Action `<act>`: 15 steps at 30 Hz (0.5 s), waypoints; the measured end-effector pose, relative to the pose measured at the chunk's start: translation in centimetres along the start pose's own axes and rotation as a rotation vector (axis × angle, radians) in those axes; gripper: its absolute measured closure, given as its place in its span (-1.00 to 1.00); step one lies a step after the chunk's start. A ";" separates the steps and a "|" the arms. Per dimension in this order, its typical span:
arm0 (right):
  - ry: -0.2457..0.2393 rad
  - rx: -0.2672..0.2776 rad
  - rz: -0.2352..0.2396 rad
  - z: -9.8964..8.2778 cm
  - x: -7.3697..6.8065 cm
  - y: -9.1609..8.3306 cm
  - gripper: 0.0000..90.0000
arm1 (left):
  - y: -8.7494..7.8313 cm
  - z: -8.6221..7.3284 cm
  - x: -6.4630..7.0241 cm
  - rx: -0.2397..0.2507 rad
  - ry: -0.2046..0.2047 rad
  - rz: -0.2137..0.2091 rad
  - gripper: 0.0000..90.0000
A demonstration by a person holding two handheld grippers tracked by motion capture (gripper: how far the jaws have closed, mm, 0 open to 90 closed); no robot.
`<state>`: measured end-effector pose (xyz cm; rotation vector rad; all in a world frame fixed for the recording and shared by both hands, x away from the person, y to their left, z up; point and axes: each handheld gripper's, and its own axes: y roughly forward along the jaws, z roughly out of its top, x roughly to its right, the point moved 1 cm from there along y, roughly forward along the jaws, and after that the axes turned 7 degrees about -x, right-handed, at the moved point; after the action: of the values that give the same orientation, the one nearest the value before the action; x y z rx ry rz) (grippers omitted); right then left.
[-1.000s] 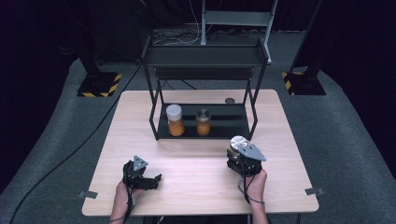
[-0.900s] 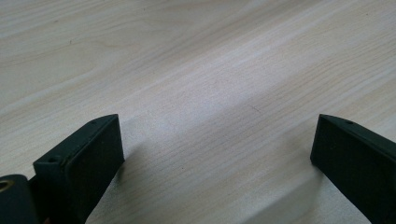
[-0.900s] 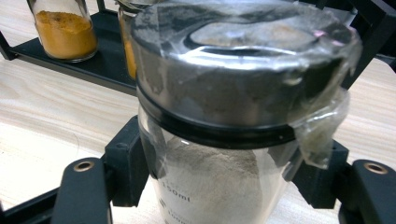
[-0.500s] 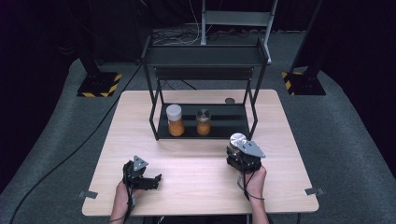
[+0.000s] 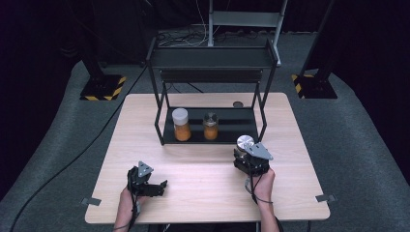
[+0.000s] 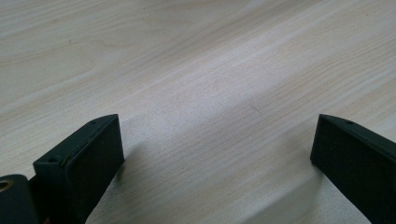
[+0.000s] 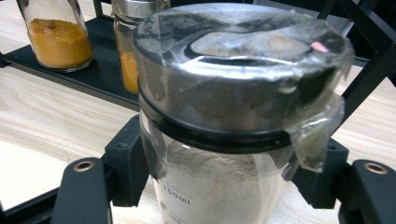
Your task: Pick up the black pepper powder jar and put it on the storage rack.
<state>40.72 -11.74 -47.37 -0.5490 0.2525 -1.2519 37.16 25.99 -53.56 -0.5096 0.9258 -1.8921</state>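
Observation:
My right gripper (image 5: 247, 153) is shut on a glass jar of grey powder (image 7: 219, 186) with a silver lid (image 5: 245, 141) wrapped in clear film. It holds the jar upright just in front of the black rack's lower shelf (image 5: 237, 131), near its right post. On that shelf stand a white-lidded jar of orange powder (image 5: 181, 124) and a smaller metal-lidded jar of orange powder (image 5: 210, 126). Both orange jars sit behind the held one in the right gripper view, the larger (image 7: 56, 37) and the smaller (image 7: 128, 56). My left gripper (image 6: 215, 140) is open low over bare wood at the front left (image 5: 154, 186).
The two-tier black wire rack (image 5: 212, 58) takes up the back middle of the wooden table (image 5: 203, 193). A small round dark object (image 5: 237, 104) lies on the table behind the rack. Black stands with yellow-striped bases (image 5: 101, 89) are on the floor beyond.
My right gripper with the grey jar has edged slightly toward the rack. The left gripper has stayed where it was.

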 end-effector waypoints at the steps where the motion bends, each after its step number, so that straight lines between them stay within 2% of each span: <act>1: -0.003 -0.003 0.002 0.0 0.0 0.0 -0.33 | 0.0 0.0 0.0 0.002 0.001 0.002 -0.95; 15: -0.010 -0.008 0.006 0.6 -0.1 0.9 -0.33 | 0.0 0.0 0.0 0.001 0.000 0.001 -0.95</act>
<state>41.67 -11.34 -47.36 -0.5607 0.2503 -1.2425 37.15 25.98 -53.56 -0.5088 0.9255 -1.8919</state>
